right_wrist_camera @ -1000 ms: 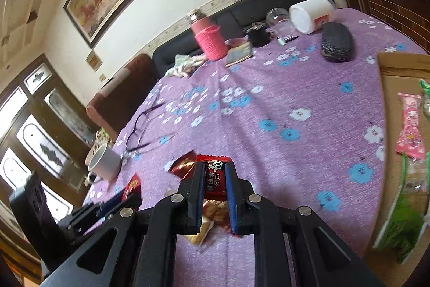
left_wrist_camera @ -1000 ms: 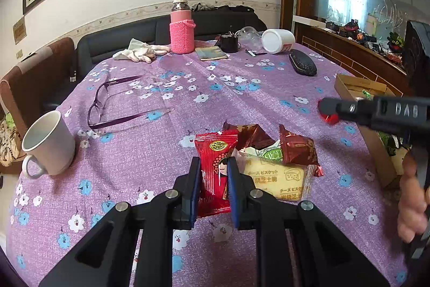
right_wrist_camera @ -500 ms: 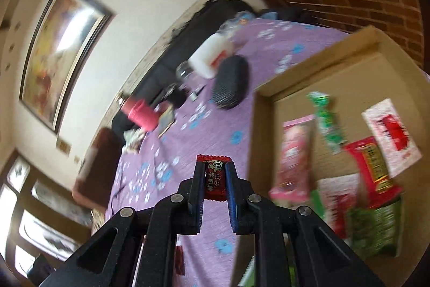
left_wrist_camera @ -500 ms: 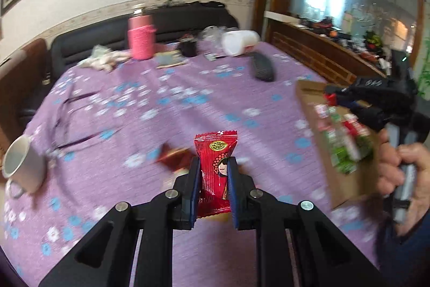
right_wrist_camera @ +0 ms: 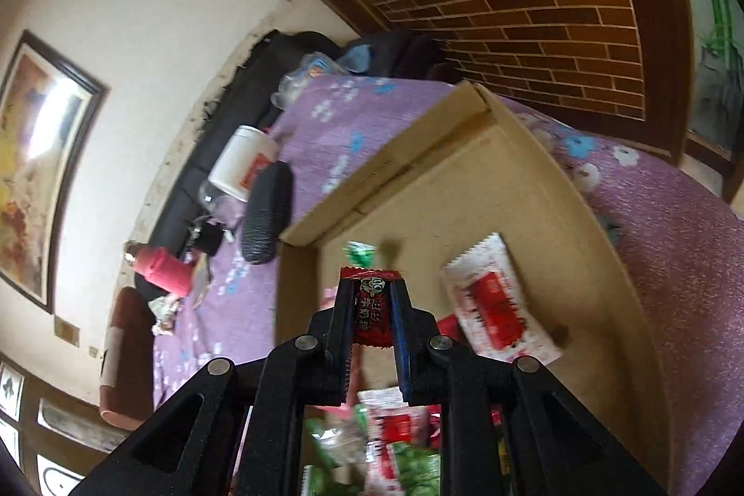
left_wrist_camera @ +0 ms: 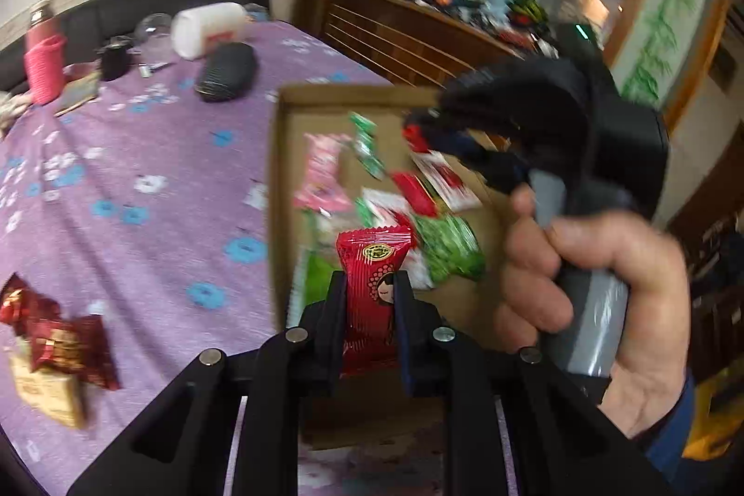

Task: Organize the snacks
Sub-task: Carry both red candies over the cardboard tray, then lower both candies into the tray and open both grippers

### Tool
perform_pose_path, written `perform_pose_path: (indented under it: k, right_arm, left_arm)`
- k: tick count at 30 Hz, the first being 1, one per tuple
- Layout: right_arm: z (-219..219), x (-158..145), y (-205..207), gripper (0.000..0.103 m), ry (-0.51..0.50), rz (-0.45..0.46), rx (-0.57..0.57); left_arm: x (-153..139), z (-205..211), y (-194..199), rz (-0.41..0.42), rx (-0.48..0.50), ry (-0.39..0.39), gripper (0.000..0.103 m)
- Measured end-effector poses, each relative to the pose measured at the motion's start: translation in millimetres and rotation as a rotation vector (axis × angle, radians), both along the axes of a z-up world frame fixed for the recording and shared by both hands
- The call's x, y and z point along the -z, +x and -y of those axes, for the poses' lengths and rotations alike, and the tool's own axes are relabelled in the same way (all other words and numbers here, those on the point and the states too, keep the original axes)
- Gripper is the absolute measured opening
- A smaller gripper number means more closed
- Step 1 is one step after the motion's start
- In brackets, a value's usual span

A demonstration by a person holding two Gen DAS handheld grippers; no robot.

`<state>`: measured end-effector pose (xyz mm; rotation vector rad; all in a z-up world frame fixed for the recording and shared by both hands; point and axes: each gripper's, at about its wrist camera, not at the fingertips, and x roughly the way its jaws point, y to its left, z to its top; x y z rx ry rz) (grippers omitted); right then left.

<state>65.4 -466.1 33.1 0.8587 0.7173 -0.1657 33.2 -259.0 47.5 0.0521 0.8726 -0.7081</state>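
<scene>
My left gripper [left_wrist_camera: 369,287] is shut on a red snack packet with a cartoon face [left_wrist_camera: 372,263], held over the near edge of the cardboard tray [left_wrist_camera: 279,152]. The right gripper [right_wrist_camera: 370,291] is shut on a small red candy packet [right_wrist_camera: 369,310] above the same cardboard tray [right_wrist_camera: 534,189]. From the left wrist view, the right gripper [left_wrist_camera: 423,128] hovers over the tray's middle, held by a hand [left_wrist_camera: 600,287]. Several pink, green, red and white packets [left_wrist_camera: 418,194] lie in the tray. A few loose snacks [left_wrist_camera: 51,347] remain on the purple cloth at the lower left.
The purple flowered tablecloth [left_wrist_camera: 139,180] carries a black case [left_wrist_camera: 228,70], a white jar on its side [left_wrist_camera: 209,29], a pink-sleeved bottle [left_wrist_camera: 44,63] and a small black cup [left_wrist_camera: 114,61]. A wooden brick-pattern partition [right_wrist_camera: 534,22] rises behind the tray.
Both grippers swung right from the snack pile to over the cardboard tray, each still gripping its red packet. The right gripper rolled, so its view is tilted.
</scene>
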Motion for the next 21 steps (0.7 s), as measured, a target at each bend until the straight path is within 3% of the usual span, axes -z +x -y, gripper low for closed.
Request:
perform_pose_path:
  k: [9,21]
  right_arm:
    - [-1.6,9.3,8.0,0.018,-0.027,-0.058,-0.005]
    - [-9.3,-5.4,2.0,0.019,-0.084,0.003,0.012]
  left_arm:
    - [18.5,0.3,1.3,-0.034,0.032,-0.001,0.017]
    - [11.2,-3.1,0.3,-0.021,0.025,-0.023,0.024]
